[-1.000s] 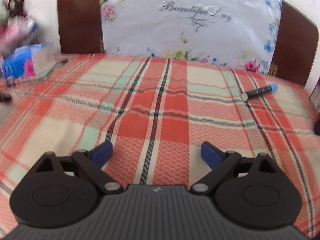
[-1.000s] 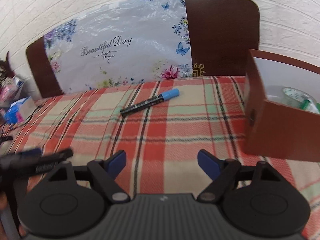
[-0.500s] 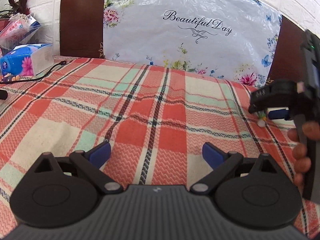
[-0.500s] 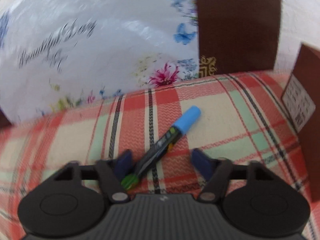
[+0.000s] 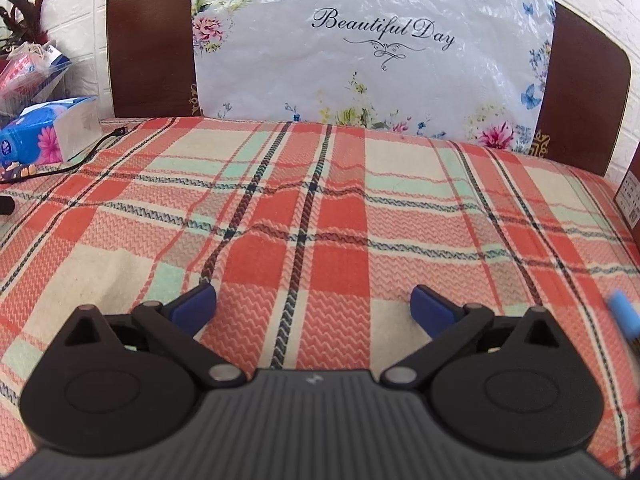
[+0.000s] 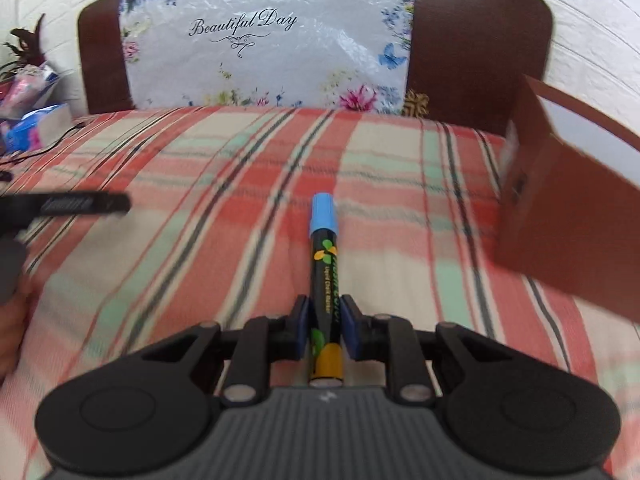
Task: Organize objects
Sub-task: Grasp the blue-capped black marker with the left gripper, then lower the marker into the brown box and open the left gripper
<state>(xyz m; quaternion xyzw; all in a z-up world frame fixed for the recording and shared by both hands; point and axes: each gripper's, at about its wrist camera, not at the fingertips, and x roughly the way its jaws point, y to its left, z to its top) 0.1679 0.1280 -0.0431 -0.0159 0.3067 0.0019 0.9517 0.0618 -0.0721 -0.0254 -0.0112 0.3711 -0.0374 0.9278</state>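
right claw (image 6: 324, 332) is clamped on the lower barrel of the chalk marker (image 6: 325, 280), blue cap pointing straight ahead, probably so it can drop end-first into the brown box (image 6: 568, 216) at the bed's right edge. left claw (image 5: 314, 308) hangs wide open with nothing in it, over the middle of the plaid blanket (image 5: 320, 208), out of the way

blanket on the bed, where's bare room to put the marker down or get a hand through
The plaid blanket is bare across its middle, from the open left gripper back to the floral pillow. Crowded spots: the tissue pack and cable at far left, the brown box at right.
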